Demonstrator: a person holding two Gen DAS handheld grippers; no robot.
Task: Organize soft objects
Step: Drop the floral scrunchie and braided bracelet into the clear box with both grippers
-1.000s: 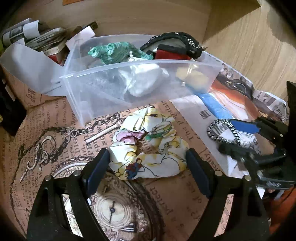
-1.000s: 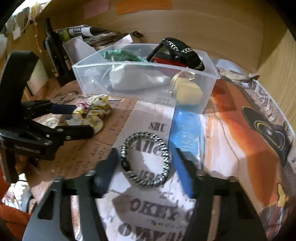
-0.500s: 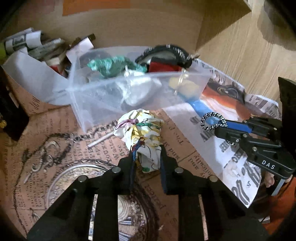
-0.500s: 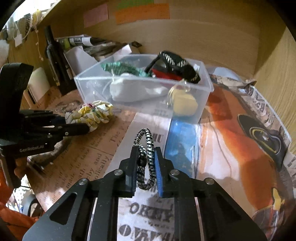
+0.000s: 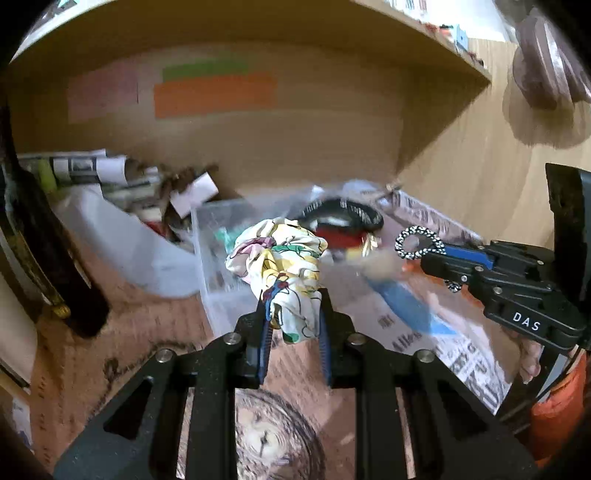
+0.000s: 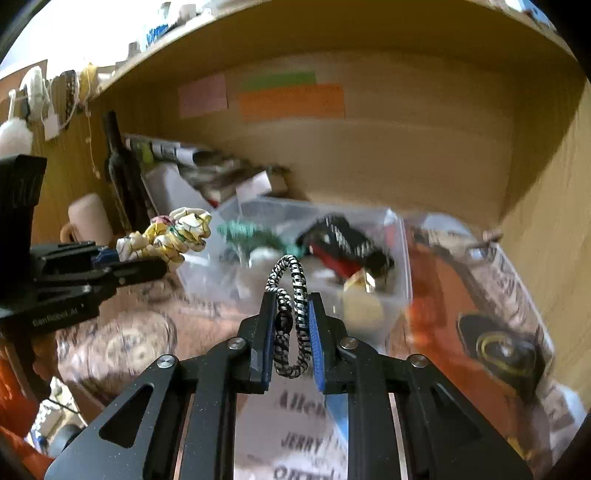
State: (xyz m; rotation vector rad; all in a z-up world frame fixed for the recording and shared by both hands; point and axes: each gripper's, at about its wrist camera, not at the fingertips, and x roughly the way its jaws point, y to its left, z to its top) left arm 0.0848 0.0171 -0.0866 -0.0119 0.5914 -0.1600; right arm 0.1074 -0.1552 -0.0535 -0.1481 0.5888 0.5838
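My left gripper (image 5: 291,302) is shut on a floral yellow-and-white scrunchie (image 5: 284,269) and holds it in the air in front of the clear plastic bin (image 5: 214,236). The scrunchie also shows in the right wrist view (image 6: 170,236). My right gripper (image 6: 291,302) is shut on a black-and-white braided bracelet (image 6: 291,295), lifted off the table, short of the bin (image 6: 400,273). The bracelet shows in the left wrist view (image 5: 419,243). The bin holds a green scrunchie (image 6: 247,232), a black band (image 6: 343,236) and a yellow item (image 6: 360,306).
Newspaper sheets (image 6: 295,443) and clock-print paper (image 5: 269,435) cover the table. A dark bottle (image 6: 122,173), a mug (image 6: 90,218) and rolled papers (image 5: 92,170) stand at the back left. Wooden walls and a shelf (image 5: 424,33) close in behind, right and above.
Both grippers have lifted their objects higher off the table and tilted upward toward the bin. One second ago both were open around the scrunchie and the bracelet lying on the table.
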